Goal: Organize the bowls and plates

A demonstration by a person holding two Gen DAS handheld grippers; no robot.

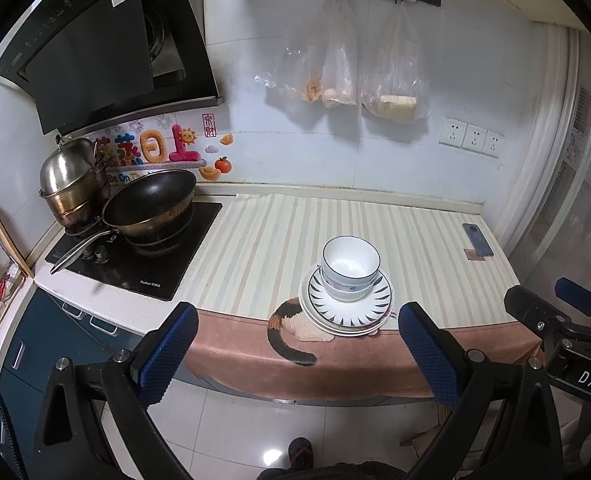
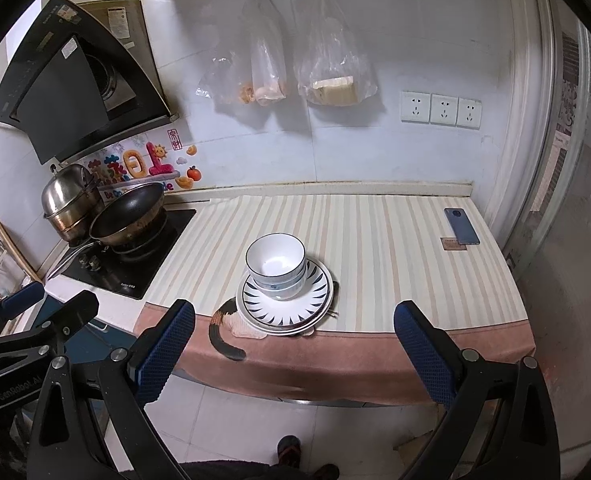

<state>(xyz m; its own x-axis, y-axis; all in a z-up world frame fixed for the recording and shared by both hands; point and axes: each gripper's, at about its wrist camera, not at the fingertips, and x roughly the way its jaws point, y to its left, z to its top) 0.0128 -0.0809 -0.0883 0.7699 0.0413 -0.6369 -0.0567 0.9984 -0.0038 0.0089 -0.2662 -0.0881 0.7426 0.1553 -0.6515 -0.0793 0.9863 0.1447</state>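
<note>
White tiled wall (image 2: 375,152) backs a counter (image 1: 375,196) covered by a striped cloth (image 1: 279,236) whose pink hem with a cat print hangs over the front edge. At the counter's left end sits a black hob (image 1: 143,256) carrying a dark wok (image 1: 151,204) and a stack of steel pots (image 1: 71,176), under a slanted black hood (image 1: 103,52). Two clear bags (image 2: 295,64) hang from a wall rail, three sockets (image 2: 441,109) sit to the right, and a phone (image 2: 461,226) lies at the cloth's far right.

Both grippers are held out over the floor in front of the counter, level and pointing toward the wall, neither touching anything. The left gripper (image 1: 299,356) has its blue-padded fingers (image 1: 171,352) spread wide with nothing between them. The right gripper (image 2: 295,354) is likewise spread wide and empty, its fingers (image 2: 425,356) well apart. Each gripper appears at the edge of the other's view, side by side.

Near the cloth's front edge stand the plates (image 2: 285,308), stacked, the top one white with dark radial marks. On it sit the bowls (image 2: 276,266), nested, the upper one white with a dark rim and upright. The stack lies ahead of both grippers and beyond the fingertips: in the left wrist view it sits toward the right finger, in the right wrist view nearly midway between the fingers, slightly left. Below, a shoe (image 2: 288,450) shows on the tiled floor.
</note>
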